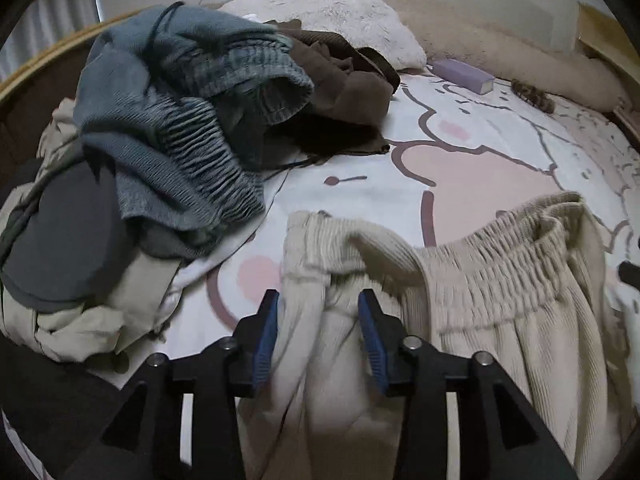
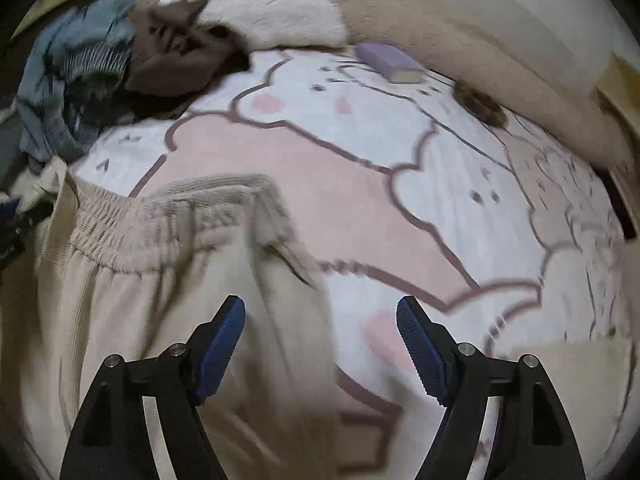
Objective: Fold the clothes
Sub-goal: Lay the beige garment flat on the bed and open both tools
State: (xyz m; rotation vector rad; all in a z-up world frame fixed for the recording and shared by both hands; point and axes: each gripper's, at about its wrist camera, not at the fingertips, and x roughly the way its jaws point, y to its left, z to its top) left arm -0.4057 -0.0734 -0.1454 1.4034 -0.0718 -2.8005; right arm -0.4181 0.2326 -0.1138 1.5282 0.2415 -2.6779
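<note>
- Two claws hang over cream corduroy trousers [image 1: 500, 280] spread on a bed sheet [image 2: 400, 184].
- Left gripper [image 1: 318, 304]: part open, pads straddling the trousers' fabric, not pinching.
- Right gripper [image 2: 320, 316]: wide open, holding nothing; waistband just ahead-left.
- Clothes pile [image 1: 168, 120] lies ahead-left of the left claw.

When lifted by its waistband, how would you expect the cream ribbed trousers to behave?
The cream ribbed trousers would probably hang floppy, since they already lie in soft folds. The gathered waistband looks stretchy and may sag. The ribbed cloth should resist slipping.
</note>
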